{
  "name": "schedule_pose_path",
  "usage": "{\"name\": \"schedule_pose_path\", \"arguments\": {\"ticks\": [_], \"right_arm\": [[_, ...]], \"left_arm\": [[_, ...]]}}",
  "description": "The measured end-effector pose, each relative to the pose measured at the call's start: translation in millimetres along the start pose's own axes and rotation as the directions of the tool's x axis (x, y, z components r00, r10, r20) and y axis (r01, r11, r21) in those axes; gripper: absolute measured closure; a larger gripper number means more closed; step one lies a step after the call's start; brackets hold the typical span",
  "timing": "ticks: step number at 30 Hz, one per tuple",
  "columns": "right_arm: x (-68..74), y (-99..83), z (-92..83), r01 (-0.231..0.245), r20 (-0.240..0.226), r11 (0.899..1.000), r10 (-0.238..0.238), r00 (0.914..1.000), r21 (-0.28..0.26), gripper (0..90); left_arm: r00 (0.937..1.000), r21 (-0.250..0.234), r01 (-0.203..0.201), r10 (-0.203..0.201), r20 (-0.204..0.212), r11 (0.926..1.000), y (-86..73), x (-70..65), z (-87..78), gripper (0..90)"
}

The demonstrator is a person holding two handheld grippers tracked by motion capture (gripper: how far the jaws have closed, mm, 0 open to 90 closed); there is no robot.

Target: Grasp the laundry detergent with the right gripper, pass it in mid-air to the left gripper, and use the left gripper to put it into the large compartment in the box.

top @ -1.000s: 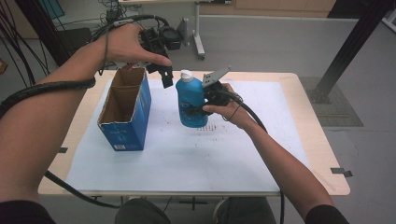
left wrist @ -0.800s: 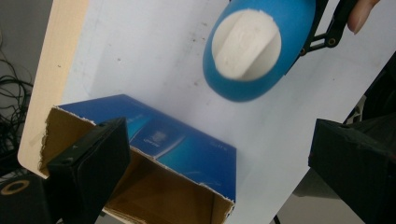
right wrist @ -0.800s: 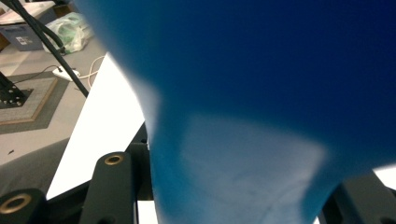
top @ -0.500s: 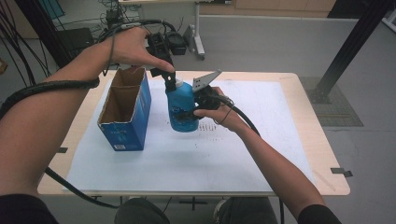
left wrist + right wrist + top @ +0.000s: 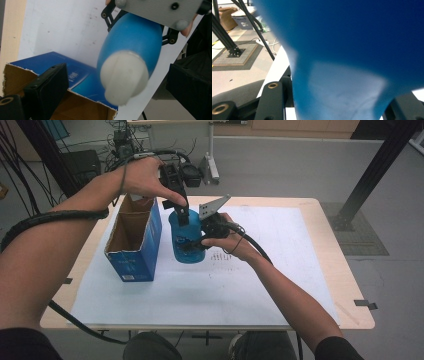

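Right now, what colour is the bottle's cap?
White, on the blue plastic bottle; cap clearest in left gripper view.

White paper sheet [image 5: 260, 285] covers wooden table [image 5: 345, 285]; black stand base [image 5: 345, 222] on floor beyond.

Grey floor [image 5: 300, 165] around paper-covered wooden table [image 5: 345, 285]

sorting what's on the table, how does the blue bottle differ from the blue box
The blue bottle is rounded with a white cap; the blue box is flat-sided cardboard, brown inside.
The bottle is capped; the box is open at the top.
The bottle is clamped around its body by the right gripper, the left gripper at its top; the box rests free on the table.
Both are blue.
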State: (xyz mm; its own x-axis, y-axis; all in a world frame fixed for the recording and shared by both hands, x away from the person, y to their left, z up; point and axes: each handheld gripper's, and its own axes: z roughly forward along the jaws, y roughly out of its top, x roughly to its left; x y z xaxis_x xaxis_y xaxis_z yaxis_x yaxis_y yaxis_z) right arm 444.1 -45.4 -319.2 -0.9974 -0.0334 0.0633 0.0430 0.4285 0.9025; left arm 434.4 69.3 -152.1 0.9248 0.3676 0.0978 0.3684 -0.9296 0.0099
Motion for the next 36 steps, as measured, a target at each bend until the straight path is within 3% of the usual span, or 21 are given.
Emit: {"name": "schedule_pose_path", "arguments": {"ticks": [13, 26, 36], "right_arm": [[4.9, 14.3, -7.6, 0.050, -0.014, 0.998, -0.050, 0.9986, -0.030, 43.9], [5.3, 18.7, -11.7, 0.056, -0.021, 0.997, -0.057, 0.9981, -0.051, 43.9], [4.2, 16.9, -12.7, 0.051, -0.026, 0.998, -0.052, 0.9983, -0.035, 43.8]], "left_arm": [[0.9997, -0.003, -0.006, 0.006, 0.023, 1.0000, 4.8, -1.8, 6.6, 5.1], [0.9991, 0.006, -0.017, 0.017, 0.040, 0.9998, 9.9, -4.4, 11.5, 5.1], [0.9991, -0.001, -0.022, 0.022, 0.036, 0.9998, 10.5, -4.3, 9.9, 5.1]]}}
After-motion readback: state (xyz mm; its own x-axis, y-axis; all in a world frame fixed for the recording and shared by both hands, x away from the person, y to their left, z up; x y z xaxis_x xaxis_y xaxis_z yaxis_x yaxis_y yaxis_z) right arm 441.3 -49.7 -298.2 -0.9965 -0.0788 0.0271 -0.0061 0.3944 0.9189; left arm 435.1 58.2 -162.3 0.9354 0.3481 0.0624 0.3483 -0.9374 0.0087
